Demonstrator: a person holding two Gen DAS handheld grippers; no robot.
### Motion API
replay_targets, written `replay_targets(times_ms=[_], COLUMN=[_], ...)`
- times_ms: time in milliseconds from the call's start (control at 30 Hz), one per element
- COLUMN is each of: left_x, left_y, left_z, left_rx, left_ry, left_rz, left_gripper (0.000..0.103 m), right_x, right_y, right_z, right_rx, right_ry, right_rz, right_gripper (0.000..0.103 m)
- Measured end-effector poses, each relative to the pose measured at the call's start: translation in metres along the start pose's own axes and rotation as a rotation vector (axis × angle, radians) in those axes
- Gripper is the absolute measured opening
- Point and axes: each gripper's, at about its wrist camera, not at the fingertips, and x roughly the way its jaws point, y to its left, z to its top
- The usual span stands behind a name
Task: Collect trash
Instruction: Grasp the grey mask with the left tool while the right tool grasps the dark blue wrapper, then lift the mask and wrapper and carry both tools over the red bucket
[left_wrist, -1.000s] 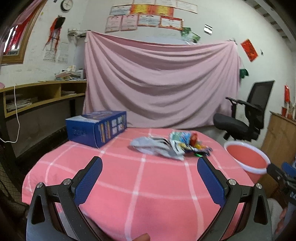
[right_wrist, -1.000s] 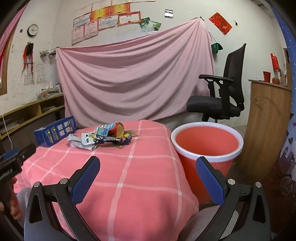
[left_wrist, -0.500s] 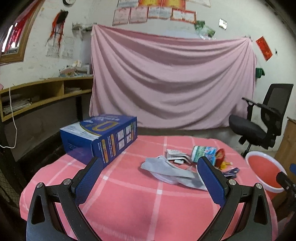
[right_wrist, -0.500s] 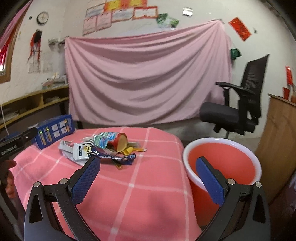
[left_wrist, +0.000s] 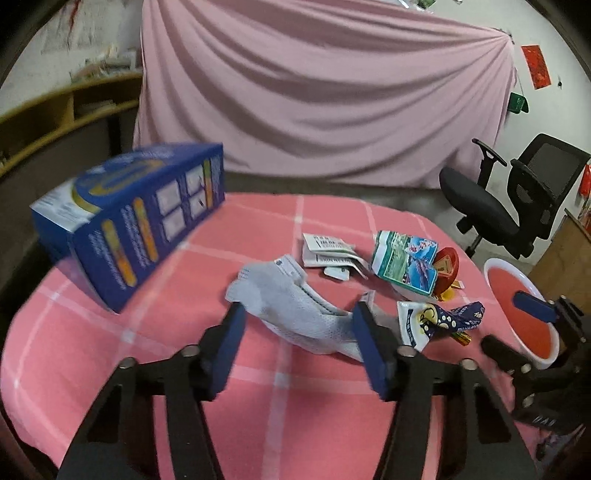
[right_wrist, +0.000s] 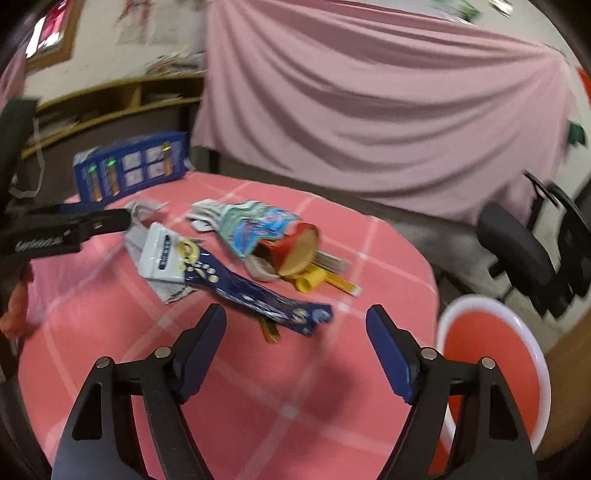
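A pile of trash lies on the pink checked table (left_wrist: 155, 332): a grey sock-like cloth (left_wrist: 291, 310), white paper packets (left_wrist: 325, 251), a colourful crumpled wrapper with a red cup (left_wrist: 410, 262), and a dark blue wrapper (right_wrist: 255, 295). My left gripper (left_wrist: 295, 332) is open, its fingers on either side of the grey cloth's near end. My right gripper (right_wrist: 295, 332) is open and empty, just short of the blue wrapper. The red bin with a white rim (right_wrist: 491, 362) stands beside the table at the right.
A blue cardboard box (left_wrist: 129, 218) sits on the table's far left. A black office chair (left_wrist: 517, 199) stands behind the bin. A pink sheet (left_wrist: 314, 92) hangs at the back. Wooden shelves (left_wrist: 55, 110) line the left wall.
Both grippers have moved forward and down toward the trash pile. The left now straddles the grey cloth; the right has come close to the blue wrapper.
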Motion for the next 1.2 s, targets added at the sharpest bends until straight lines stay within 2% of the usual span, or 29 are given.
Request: replay_targets(times_ms=[67,133,267,333,533,767,1067,1133,1200], left_x=[0.005,0.007,0.009,0.011,0.01,-0.007,-0.044,-0.045,-0.038], left_y=[0.001,0.0,-0.002,-0.004,-0.014,-0.029,-0.061,-0.069,-0.073], left_z=[0.001,0.003,0.008,0.008,0.004,-0.011,-0.03,-0.029,-0.029], left_rx=[-0.009,-0.01,0.002,0.014,0.053,0.088,0.123,0.141,0.139], left_ry=[0.019,0.035,0.058,0.062,0.046,-0.049,-0.228,-0.238,-0.195], left_rz=[-0.018,-0.03,-0.041,-0.039,-0.026,-0.003,0.012,0.042,0.058], left_gripper=[0.044,0.036,0.026,0.021,0.01,0.007,0.006,0.006,0.006], right_x=[0.013,0.022,0.032,0.035,0.036,0.02,-0.024,-0.023,-0.018], right_y=[0.006,0.009,0.009,0.01,0.002,-0.012,-0.014,-0.018,-0.024], right_z=[0.003,0.006,0.009,0.009,0.01,0.008,-0.001,-0.001,-0.001], right_rx=[-0.054,-0.081,-0.101,-0.098,-0.044,0.056,0.1,0.125,0.146], right_ry=[0.033,0.056,0.076,0.084,0.077,-0.002,-0.219,-0.215,-0.194], right_rz=[0.029,0.049,0.088,0.102,0.108,0.153,0.144,0.163,0.223], right_gripper=[0.073,0.058,0.042,0.026,0.013,0.007,0.006,0.005,0.006])
